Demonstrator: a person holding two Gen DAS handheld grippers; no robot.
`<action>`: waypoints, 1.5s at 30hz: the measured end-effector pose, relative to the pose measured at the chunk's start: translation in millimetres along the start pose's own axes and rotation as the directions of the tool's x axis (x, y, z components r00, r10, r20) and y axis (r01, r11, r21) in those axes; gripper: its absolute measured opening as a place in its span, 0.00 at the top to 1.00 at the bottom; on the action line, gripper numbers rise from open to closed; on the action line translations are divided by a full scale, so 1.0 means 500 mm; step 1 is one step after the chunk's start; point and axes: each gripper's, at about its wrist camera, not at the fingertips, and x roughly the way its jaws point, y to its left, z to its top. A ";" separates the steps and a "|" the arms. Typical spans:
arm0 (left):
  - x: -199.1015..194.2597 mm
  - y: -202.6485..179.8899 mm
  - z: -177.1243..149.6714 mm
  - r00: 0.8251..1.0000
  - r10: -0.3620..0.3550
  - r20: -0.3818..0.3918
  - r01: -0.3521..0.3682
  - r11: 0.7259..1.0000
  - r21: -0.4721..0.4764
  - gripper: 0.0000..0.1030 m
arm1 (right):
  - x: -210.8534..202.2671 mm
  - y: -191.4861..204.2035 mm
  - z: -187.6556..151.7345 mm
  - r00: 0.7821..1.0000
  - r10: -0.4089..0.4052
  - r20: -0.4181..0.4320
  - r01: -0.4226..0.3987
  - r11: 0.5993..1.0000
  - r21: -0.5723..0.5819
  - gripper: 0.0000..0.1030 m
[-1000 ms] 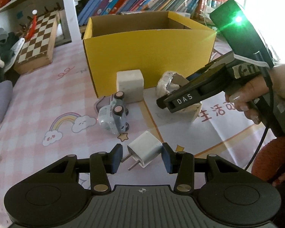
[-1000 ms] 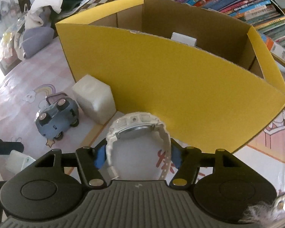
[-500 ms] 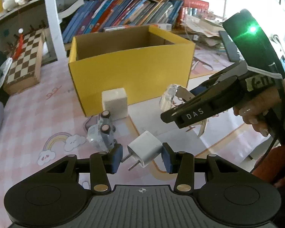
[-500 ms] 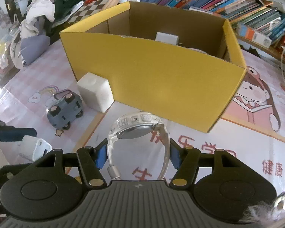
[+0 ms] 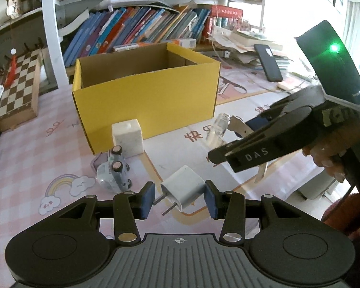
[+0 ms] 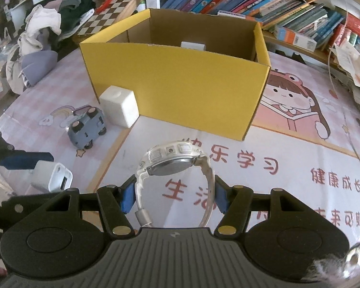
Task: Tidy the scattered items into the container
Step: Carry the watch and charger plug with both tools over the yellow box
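Now | left gripper (image 5: pixel 178 198) clamps charger (image 5: pixel 182 190) (prongs lower-left) | right gripper (image 6: pixel 174 196) clamps watch (image 6: pixel 174 165), strap upright.

Both claws black plastic, ribbed grey base, two round discs, brass-coloured screws, blue pads (image 5: pixel 146 198). Right claw (image 5: pixel 230 158) has white "DAS" lettering, green light on top, black cable. Hand (image 5: pixel 333 153) with long pale nails, reddish fuzzy sleeve (image 5: pixel 343 213).
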 end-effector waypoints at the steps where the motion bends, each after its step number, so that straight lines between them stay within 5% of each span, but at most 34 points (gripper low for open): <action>1: -0.004 0.002 0.000 1.000 0.000 0.005 0.000 1.000 -0.003 0.58 | -0.004 0.001 -0.002 1.000 -0.002 0.002 0.002 1.000 0.003 0.41; 23: -0.064 0.042 0.048 0.990 0.039 0.134 -0.033 0.998 -0.050 0.59 | -0.090 0.013 0.010 0.997 0.020 0.081 -0.022 0.999 0.024 0.41; 45: -0.009 0.100 0.248 0.947 0.139 0.290 -0.134 0.990 -0.039 0.58 | -0.101 -0.085 0.252 0.964 0.037 0.264 0.006 0.987 -0.161 0.41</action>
